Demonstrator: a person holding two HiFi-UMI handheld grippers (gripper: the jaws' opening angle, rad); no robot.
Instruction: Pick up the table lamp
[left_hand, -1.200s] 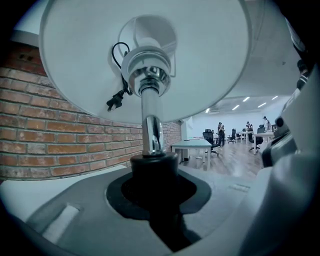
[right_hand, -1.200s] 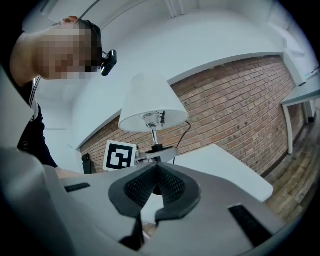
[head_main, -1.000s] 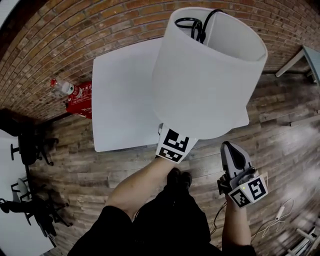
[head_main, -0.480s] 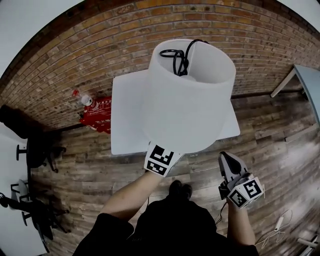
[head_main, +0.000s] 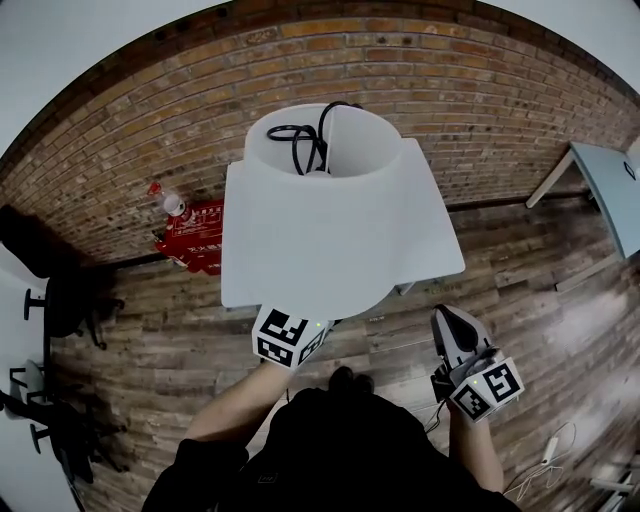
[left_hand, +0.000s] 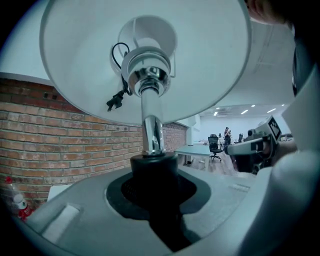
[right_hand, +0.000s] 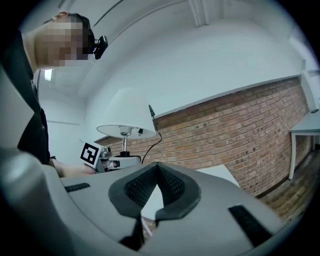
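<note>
A white square tabletop (head_main: 243, 255) stands on a wood-plank floor (head_main: 160, 350), its far edge toward the brick wall (head_main: 150, 130). On the floor just left of the tabletop lies a red printed bag (head_main: 195, 235), with a clear plastic bottle (head_main: 176, 207) at the bag's far side. Further left stand black office chairs (head_main: 75, 300). Well to the tabletop's right stands a pale table (head_main: 605, 185), and a white cable (head_main: 548, 462) lies on the floor toward the near right.

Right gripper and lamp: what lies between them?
Only open air, with wood floor below, as the head view shows. The right gripper, shut and empty, stands apart from the lamp; the left gripper holds its stem.
</note>
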